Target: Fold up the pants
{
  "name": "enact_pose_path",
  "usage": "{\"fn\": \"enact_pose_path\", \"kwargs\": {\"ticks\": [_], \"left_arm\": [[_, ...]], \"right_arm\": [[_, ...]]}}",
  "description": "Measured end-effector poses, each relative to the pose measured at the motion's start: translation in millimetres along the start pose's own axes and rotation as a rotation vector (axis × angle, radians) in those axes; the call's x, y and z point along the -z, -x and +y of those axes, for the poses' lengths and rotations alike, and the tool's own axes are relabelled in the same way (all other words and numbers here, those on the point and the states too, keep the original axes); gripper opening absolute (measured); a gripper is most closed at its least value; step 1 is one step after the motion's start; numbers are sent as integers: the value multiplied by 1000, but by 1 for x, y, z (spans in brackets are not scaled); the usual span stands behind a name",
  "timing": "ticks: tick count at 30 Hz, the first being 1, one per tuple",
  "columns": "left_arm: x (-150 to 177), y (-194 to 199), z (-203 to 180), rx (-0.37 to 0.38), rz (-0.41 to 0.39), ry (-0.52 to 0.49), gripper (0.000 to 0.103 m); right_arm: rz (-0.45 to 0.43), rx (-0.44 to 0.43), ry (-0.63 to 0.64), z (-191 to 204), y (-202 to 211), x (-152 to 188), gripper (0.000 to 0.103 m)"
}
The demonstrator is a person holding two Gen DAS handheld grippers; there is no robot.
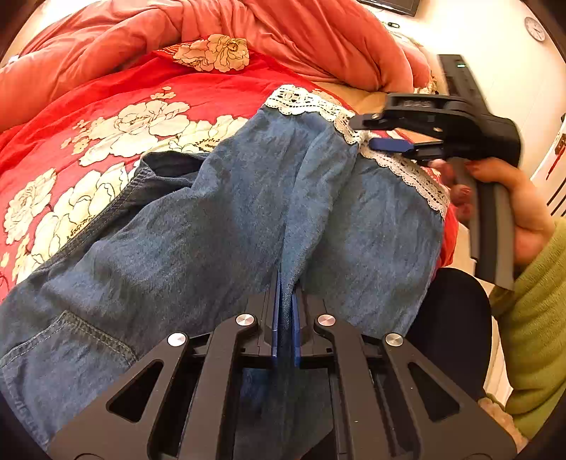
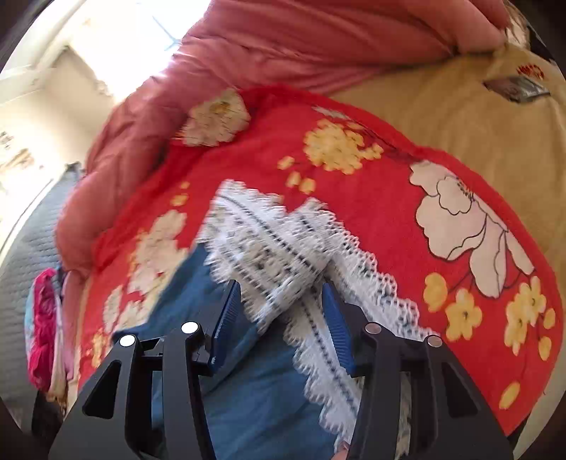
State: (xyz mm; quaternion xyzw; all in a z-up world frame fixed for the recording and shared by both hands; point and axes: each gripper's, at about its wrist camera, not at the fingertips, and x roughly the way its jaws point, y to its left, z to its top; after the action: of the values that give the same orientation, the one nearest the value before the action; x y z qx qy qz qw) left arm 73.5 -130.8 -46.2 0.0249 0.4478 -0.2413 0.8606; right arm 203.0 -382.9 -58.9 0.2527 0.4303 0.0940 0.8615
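Blue denim pants (image 1: 212,219) with a white lace hem (image 1: 311,102) lie spread on a red floral bedspread (image 1: 123,106). My left gripper (image 1: 286,290) is shut on a raised fold of the denim near the middle of the legs. Over the hem end at the right, my right gripper (image 1: 368,134) is held by a hand (image 1: 523,212) in a green sleeve. In the right wrist view that gripper (image 2: 281,311) stands open; the lace hem (image 2: 269,247) lies between its blue pads (image 2: 226,311) without being pressed. Denim (image 2: 254,389) shows below the lace.
A bunched salmon quilt (image 1: 283,32) rises behind the bedspread. Beige sheet (image 2: 442,116) covers the bed's far right part. A dark round seat (image 1: 456,318) stands beside the bed edge. A black device (image 1: 456,74) and a wall clock (image 1: 535,28) are at the back right.
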Motion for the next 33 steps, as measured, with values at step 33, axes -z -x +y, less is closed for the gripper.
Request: {"fn": "enact_pose_path", "kwargs": {"ticks": [33], "left_arm": [[29, 22, -32, 56, 22, -153, 0]], "right_arm": [[-125, 172, 106, -30, 107, 75, 11]]}}
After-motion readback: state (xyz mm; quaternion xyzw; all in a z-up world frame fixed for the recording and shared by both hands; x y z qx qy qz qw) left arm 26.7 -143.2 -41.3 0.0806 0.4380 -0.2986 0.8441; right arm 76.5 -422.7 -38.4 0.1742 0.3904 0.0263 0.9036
